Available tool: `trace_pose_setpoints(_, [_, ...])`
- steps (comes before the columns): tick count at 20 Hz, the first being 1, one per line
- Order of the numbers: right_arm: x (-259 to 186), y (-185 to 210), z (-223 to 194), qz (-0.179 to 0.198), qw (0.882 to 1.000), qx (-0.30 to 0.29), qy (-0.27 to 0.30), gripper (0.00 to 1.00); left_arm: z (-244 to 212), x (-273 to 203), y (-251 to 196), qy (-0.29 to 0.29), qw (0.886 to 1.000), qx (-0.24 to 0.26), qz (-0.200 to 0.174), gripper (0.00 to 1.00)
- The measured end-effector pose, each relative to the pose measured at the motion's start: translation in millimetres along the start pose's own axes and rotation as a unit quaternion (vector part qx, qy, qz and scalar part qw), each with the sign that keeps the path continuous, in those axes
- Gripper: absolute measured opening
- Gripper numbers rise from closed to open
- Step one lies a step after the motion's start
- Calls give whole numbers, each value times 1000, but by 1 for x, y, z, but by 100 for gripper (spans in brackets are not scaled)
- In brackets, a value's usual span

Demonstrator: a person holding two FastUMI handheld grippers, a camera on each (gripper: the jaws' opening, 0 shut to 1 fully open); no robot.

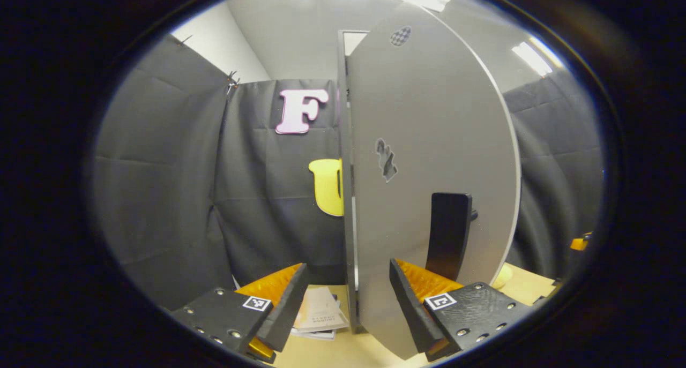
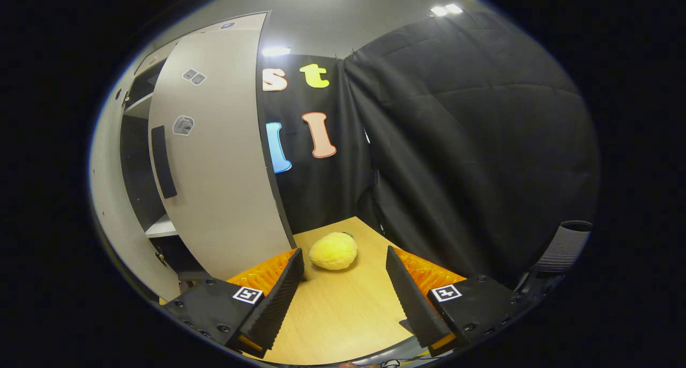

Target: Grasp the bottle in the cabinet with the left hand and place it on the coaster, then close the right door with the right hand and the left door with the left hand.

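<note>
The open left door (image 1: 429, 159) hides most of the booklets (image 1: 320, 317) on the desk (image 1: 332, 352). The stickers (image 1: 387, 159) on it are too blurred to tell.

Door (image 1: 429, 143), centre of left gripper view: pale grey w/ black handle (image 1: 447, 234) & small checkered sticker (image 1: 400, 35) near top. Fingers (image 1: 286, 306): black ribbed pads, orange backing, b/w square tags. Tabletop (image 2: 343, 309), lower centre of right gripper view: light wood grain; fuzzy yellow toy (image 2: 333, 250) on it. Pale papers (image 1: 320, 314), lower centre.
</note>
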State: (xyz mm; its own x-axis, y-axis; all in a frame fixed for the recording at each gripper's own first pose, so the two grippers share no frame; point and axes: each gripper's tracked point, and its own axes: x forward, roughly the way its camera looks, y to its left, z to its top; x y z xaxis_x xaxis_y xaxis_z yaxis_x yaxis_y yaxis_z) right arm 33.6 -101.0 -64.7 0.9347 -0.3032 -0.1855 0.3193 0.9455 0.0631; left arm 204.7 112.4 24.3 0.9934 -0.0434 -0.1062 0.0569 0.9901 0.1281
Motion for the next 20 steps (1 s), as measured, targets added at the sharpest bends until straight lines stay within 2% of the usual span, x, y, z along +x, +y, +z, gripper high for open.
trace_pose_setpoints(2, [4,-9,2,1,1000,1,2,98,1,5,-20,-1,1000,11,6,88])
trace_pose_setpoints(3, [5,-13,2,2,1000,3,3,98,1,8,-32,-2,1000,11,7,95])
trace_pose_setpoints(4, [7,-18,3,1,1000,6,3,98,2,13,-44,-1,1000,9,6,88])
trace_pose_setpoints(7, [10,-35,7,-4,1000,14,0,98,7,35,-96,-9,1000,-7,-11,88])
trace_pose_setpoints(8, [10,-41,8,-7,1000,15,-2,98,9,43,-112,-10,1000,-15,-17,92])
trace_pose_setpoints(9, [9,-48,10,-10,1000,17,-4,98,11,50,-126,-10,1000,-22,-16,88])
trace_pose_setpoints(11, [6,-64,14,-18,1000,16,-7,98,12,50,-124,-15,1000,-24,13,82])
trace_pose_setpoints(12, [4,-73,15,-23,1000,14,-9,98,14,49,-121,-20,999,-27,27,95])
trace_pose_setpoints(16, [7,-99,17,-30,999,16,-1,98,5,39,-122,-13,996,-80,31,96])
trace_pose_setpoints(20, [22,-101,33,0,1000,18,-7,98,3,16,-128,-14,994,-99,50,95])
